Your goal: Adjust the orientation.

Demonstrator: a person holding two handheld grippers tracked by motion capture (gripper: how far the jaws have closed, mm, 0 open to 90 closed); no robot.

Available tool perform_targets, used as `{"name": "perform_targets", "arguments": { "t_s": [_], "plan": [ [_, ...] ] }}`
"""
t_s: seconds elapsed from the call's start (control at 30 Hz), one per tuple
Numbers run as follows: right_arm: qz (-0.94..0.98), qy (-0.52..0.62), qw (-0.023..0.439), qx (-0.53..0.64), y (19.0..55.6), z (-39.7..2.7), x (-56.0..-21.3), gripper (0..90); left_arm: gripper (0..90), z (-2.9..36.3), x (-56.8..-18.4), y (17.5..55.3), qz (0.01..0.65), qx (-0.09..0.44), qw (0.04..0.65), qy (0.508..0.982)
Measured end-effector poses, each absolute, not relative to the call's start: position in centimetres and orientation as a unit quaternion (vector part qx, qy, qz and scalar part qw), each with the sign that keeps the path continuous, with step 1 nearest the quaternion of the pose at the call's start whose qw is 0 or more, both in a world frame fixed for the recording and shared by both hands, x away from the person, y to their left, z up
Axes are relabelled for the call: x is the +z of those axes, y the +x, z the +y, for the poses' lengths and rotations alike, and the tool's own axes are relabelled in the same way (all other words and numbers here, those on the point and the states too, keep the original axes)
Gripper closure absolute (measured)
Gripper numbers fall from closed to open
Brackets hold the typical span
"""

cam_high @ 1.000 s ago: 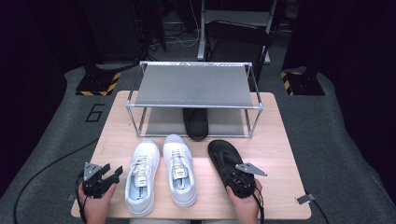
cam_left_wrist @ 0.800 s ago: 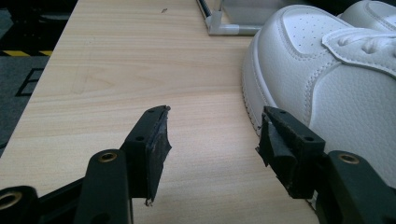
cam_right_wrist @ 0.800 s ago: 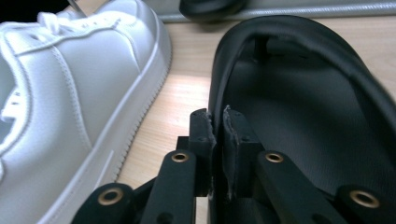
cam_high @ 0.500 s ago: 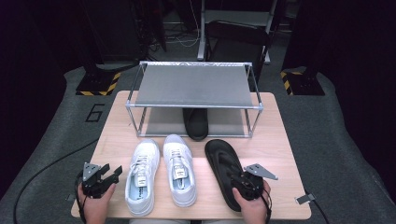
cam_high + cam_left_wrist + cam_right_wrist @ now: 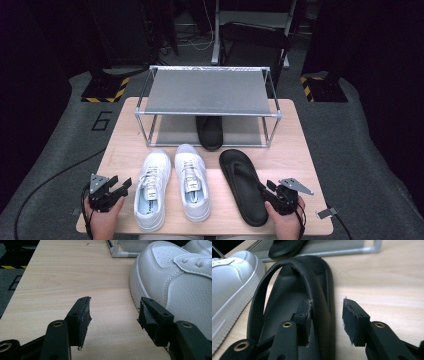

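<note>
Our right gripper [image 5: 325, 322] has just been opening; its fingers [image 5: 353, 322] stand spread astride the black sandal's [image 5: 243, 185] outer edge, not pressing it. The sandal lies flat on the desk [image 5: 295, 155], stretching away from those fingers. Our left gripper's [image 5: 113, 317] fingers are spread over bare desk, the near white sneaker [image 5: 180, 282] just beside one. Beyond stands the metal rack [image 5: 207, 92].
</note>
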State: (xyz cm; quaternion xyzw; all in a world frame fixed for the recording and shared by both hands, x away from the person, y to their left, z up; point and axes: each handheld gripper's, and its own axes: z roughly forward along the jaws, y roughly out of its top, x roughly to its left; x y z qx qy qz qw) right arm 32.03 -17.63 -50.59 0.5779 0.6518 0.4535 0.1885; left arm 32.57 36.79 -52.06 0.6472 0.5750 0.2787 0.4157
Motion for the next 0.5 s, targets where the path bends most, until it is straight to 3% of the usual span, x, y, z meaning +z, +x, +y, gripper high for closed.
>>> {"name": "perform_targets", "arguments": {
  "t_s": [0.17, 0.5],
  "plan": [
    [0.663, 0.572, 0.171, 0.452, 32.28, -17.32, -50.81, 71.6, 42.0, 36.83, -52.20, 32.65, 0.577, 0.282, 0.418, 0.643],
    [0.680, 0.554, 0.187, 0.443, 31.91, -16.63, -50.54, 77.8, 42.0, 36.83, -52.15, 32.66, 0.577, 0.277, 0.413, 0.648]
  ]
}}
